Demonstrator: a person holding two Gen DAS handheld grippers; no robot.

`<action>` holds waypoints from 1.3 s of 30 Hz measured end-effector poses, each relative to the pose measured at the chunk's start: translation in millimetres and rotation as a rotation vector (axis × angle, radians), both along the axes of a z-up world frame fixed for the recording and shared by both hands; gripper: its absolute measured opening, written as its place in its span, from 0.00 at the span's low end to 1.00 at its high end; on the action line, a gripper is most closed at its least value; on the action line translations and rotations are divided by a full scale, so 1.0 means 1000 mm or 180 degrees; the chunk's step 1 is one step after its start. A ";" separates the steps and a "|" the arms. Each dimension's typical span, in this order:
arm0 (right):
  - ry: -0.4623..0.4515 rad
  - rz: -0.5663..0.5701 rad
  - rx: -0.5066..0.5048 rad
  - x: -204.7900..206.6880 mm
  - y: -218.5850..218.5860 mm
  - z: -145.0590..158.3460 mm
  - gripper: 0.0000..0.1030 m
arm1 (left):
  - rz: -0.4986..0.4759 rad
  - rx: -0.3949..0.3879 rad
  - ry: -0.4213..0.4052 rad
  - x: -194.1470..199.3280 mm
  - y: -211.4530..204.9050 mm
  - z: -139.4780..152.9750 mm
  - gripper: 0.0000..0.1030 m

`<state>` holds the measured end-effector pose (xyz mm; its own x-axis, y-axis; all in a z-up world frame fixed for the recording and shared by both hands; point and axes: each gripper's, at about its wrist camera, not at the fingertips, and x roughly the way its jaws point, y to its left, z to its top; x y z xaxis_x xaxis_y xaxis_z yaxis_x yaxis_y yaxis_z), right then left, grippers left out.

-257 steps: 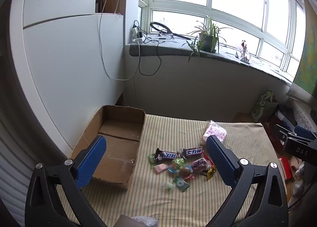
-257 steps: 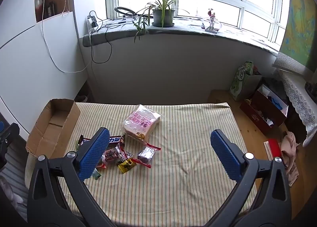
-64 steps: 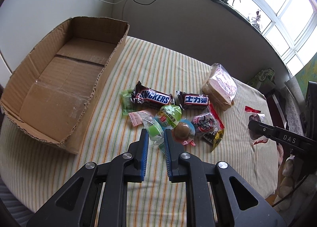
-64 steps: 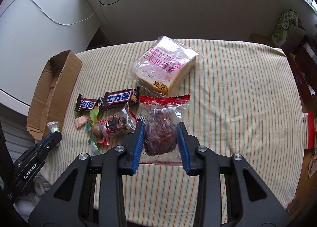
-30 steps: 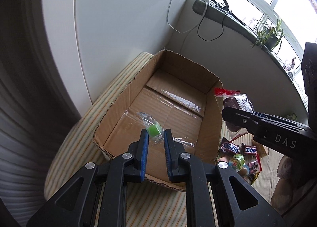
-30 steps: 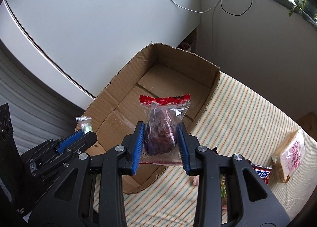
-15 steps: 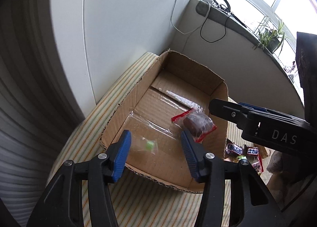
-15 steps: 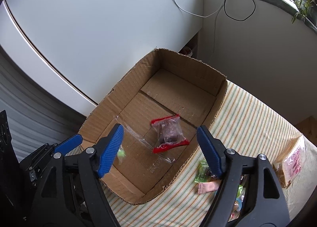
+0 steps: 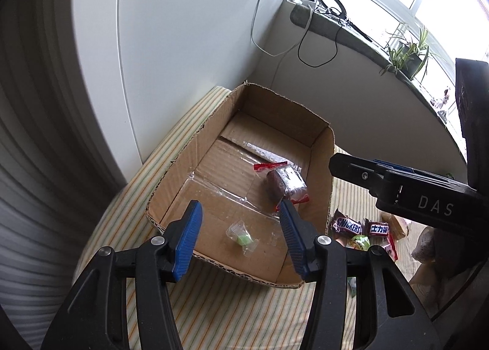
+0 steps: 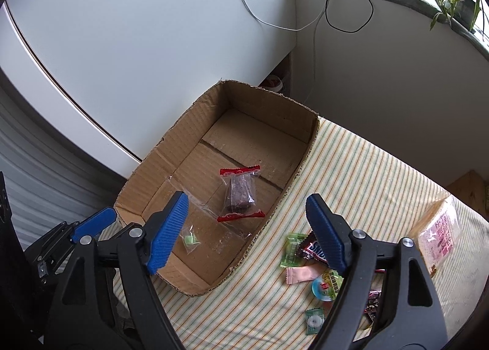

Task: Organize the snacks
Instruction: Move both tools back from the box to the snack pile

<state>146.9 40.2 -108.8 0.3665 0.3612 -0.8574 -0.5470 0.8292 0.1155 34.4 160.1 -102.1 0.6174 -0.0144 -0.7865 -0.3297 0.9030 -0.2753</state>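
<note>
My left tongs (image 9: 240,233) and right tongs (image 10: 246,229) hang spread over the cardboard box (image 10: 171,148), pinching nothing; a green candy (image 9: 243,239) and a red-edged snack bag (image 10: 240,194) lie inside.

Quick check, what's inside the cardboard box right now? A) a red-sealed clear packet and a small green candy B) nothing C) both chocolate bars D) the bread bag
A: the red-sealed clear packet and the small green candy lie on the floor of the cardboard box; the chocolate bars sit outside on the striped cloth.

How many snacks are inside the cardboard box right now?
2. A dark snack in a clear red-edged wrapper lies mid-box; a small green candy lies near the cardboard box's front corner. A claw may hide more.
</note>
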 end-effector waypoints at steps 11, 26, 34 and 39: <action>-0.0019 -0.0385 0.0039 -0.006 -0.093 0.016 0.79 | -0.0131 -0.0020 -0.0064 -0.002 -0.027 0.012 0.50; 0.0134 -0.1053 -0.0028 -0.006 -0.214 0.003 0.79 | -0.0723 -0.0142 0.0065 0.006 -0.101 0.001 0.50; 0.0282 -0.1228 -0.0075 -0.013 -0.244 -0.021 0.79 | -0.0951 -0.0203 0.0242 0.010 -0.132 -0.016 0.50; 0.0460 -0.1368 -0.0033 -0.019 -0.256 -0.042 0.79 | -0.1038 -0.0208 0.0315 0.019 -0.147 -0.025 0.50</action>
